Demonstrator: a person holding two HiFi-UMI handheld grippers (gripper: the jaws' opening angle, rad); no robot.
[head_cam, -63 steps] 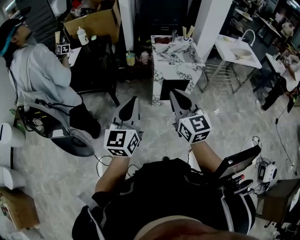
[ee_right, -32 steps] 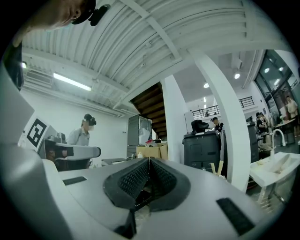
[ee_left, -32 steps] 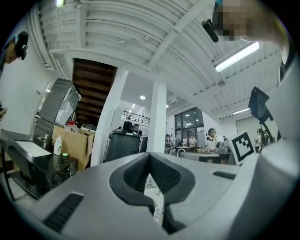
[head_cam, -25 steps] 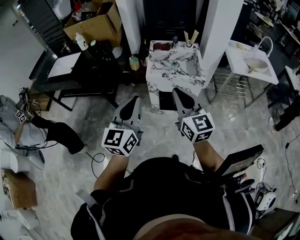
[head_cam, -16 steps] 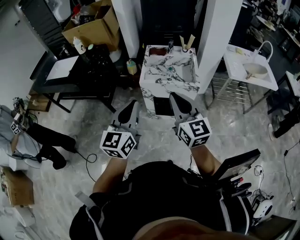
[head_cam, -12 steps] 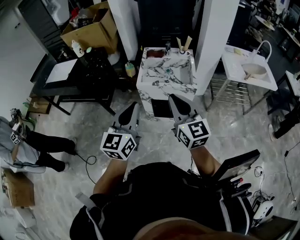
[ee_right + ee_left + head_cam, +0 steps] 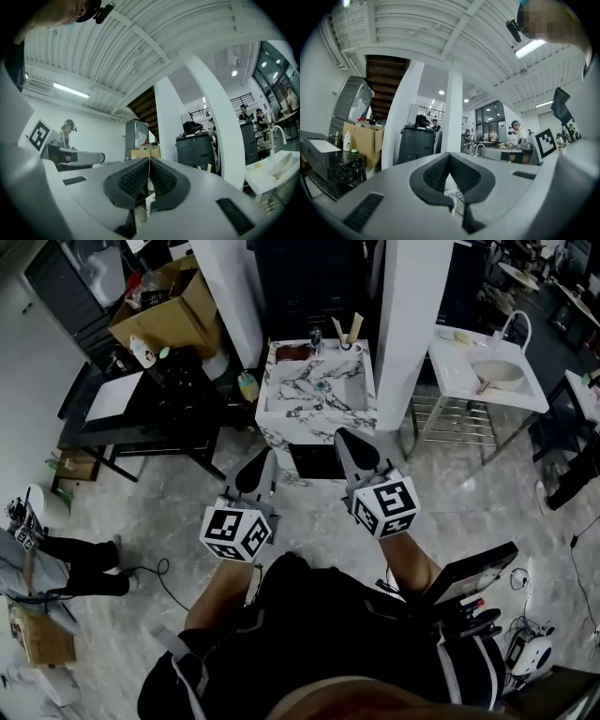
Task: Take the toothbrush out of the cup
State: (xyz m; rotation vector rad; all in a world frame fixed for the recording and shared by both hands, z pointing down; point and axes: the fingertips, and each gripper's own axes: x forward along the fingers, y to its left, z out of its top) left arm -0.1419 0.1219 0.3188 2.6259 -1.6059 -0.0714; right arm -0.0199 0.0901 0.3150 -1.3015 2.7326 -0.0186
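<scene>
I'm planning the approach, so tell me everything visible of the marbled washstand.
The washstand is a white block veined dark grey, marble-like, with a sunken basin and a dark opening low in its front. It stands on the grey floor beside a white pillar. A cup with pale sticks leaning out rests at its back edge.

Open floor (image 7: 309, 507) ahead; marble counter (image 7: 314, 395) between white pillars (image 7: 410, 324)

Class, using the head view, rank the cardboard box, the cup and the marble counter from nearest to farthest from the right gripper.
1. The marble counter, directly ahead of the right gripper.
2. The cup, at the counter's far edge.
3. The cardboard box, far back on the left.
</scene>
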